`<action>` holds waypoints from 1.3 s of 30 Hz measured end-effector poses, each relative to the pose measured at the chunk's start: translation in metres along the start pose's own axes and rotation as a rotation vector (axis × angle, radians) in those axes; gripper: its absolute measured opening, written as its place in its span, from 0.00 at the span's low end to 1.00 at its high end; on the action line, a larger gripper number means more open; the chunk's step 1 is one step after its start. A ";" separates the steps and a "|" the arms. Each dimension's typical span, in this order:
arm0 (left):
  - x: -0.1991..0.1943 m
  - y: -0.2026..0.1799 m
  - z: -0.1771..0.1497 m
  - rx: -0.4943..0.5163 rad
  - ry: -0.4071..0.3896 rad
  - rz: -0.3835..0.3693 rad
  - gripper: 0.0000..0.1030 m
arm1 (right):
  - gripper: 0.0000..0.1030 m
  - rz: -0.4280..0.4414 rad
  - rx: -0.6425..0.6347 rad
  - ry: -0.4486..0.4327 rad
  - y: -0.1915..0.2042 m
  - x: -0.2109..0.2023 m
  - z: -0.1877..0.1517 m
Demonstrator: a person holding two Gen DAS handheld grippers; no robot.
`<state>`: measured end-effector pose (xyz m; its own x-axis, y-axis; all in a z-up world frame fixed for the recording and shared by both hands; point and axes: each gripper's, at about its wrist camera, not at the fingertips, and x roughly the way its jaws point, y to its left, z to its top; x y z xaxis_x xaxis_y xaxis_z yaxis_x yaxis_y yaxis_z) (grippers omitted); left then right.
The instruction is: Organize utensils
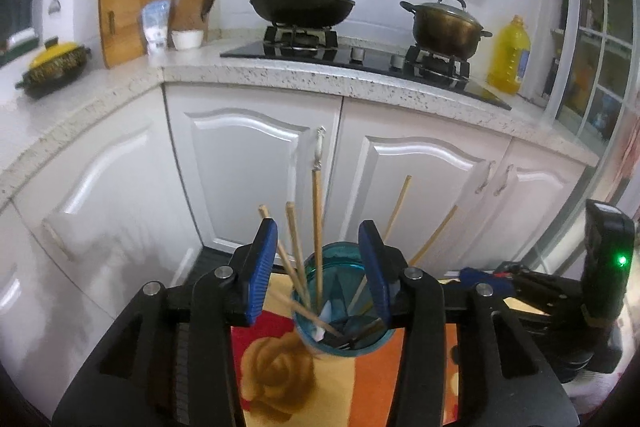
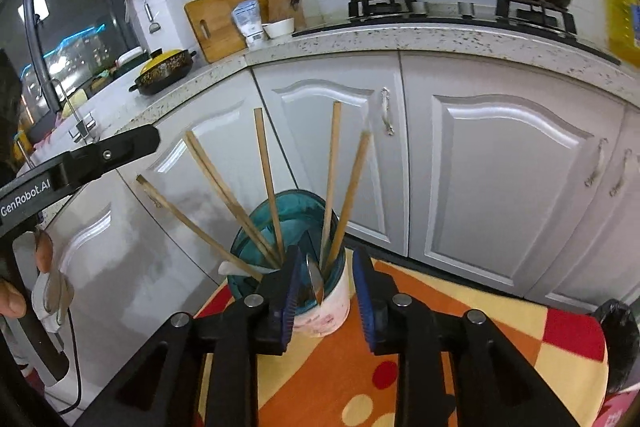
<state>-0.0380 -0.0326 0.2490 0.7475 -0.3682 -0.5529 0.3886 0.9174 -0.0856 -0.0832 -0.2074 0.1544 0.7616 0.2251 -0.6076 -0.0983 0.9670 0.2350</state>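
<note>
A teal utensil cup [image 1: 344, 327] stands on a patterned cloth, holding several wooden chopsticks [image 1: 318, 227] and some metal utensils. My left gripper [image 1: 322, 269] is open, its blue pads on either side of the cup's rim, not touching it. In the right wrist view the same cup [image 2: 288, 227] with its chopsticks [image 2: 266, 179] stands just ahead. My right gripper [image 2: 326, 293] is open around the cup's near side. A metal utensil tip [image 2: 316, 283] stands between its pads, inside the cup.
The cloth [image 2: 440, 347] has orange, yellow and red patches. White cabinet doors [image 1: 248, 179] stand behind the cup. The counter [image 1: 280, 71] carries a stove with a black pan [image 1: 300, 5] and a pot [image 1: 446, 25]. The right gripper's body [image 1: 600, 267] is at the right.
</note>
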 end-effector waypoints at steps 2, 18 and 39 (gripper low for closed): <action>-0.006 -0.002 -0.005 0.010 -0.007 0.015 0.40 | 0.29 0.003 0.030 0.000 0.001 -0.002 -0.007; -0.036 -0.015 -0.043 0.012 -0.006 0.122 0.42 | 0.39 -0.040 0.033 -0.030 0.028 -0.022 -0.019; -0.036 -0.021 -0.090 -0.018 0.047 0.173 0.42 | 0.48 -0.108 0.084 -0.018 0.033 -0.031 -0.044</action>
<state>-0.1219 -0.0253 0.1957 0.7760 -0.1977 -0.5990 0.2467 0.9691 -0.0002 -0.1382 -0.1770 0.1473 0.7763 0.1170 -0.6195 0.0386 0.9720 0.2319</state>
